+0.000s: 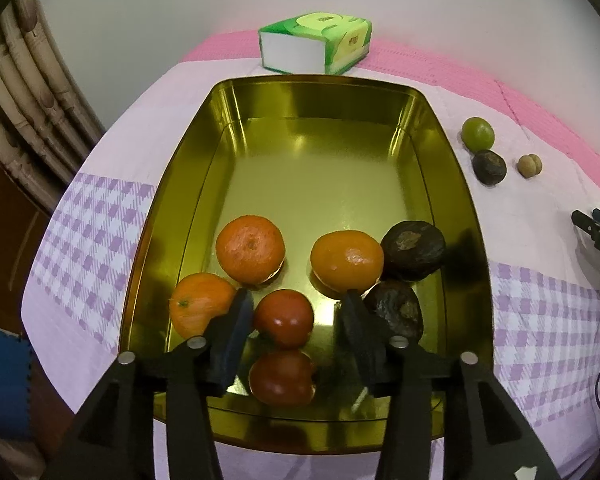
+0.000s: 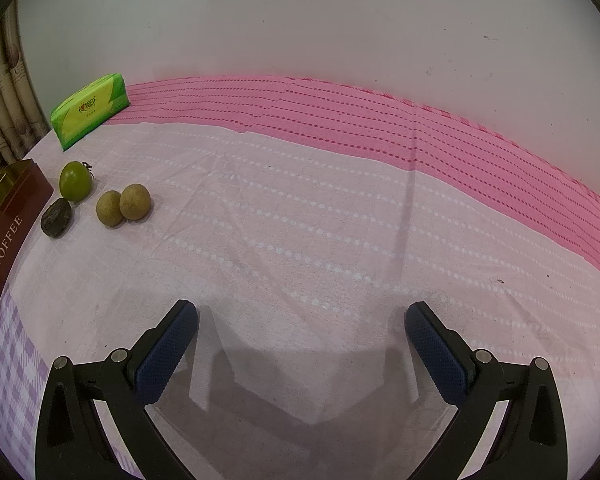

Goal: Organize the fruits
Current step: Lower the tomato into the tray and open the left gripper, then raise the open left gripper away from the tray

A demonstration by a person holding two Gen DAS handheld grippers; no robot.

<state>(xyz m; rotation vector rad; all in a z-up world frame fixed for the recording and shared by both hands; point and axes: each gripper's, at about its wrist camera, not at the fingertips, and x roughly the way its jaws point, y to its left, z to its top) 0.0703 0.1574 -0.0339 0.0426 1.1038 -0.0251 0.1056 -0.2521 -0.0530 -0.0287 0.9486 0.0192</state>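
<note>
The left gripper [image 1: 296, 300] hung over the near end of a gold metal tin [image 1: 452, 184], its jaws apart. A red tomato [image 1: 283, 317] sat between the pads; the left pad looked to be at its side, the right pad stood clear of it. A second red tomato [image 1: 281, 378] lay just nearer, touching or almost touching the first. Three mandarins shared that end of the tin: one [image 1: 250, 249] in the middle, one [image 1: 347, 261] to its right, and one [image 1: 198, 304] at the left, partly behind the left finger [image 1: 230, 328]. Two dark, wrinkled fruits lay at the right side, one [image 1: 413, 250] against the right-hand mandarin and the other [image 1: 394, 308] just behind the right finger. The far half of the tin was bare metal.

On the pale pink cloth [image 2: 320, 220] beside the tin lay the fruits not yet gathered: a green round fruit [image 2: 75, 181], a small dark fruit [image 2: 56, 217] next to it, and two tan longan-like fruits [image 2: 124, 203] touching each other. A green tissue pack [image 2: 90, 110] stood at the far edge by the wall.

The right gripper [image 2: 302, 316] hovered over bare cloth, well apart from those fruits, its jaws wide and holding nothing.
</note>
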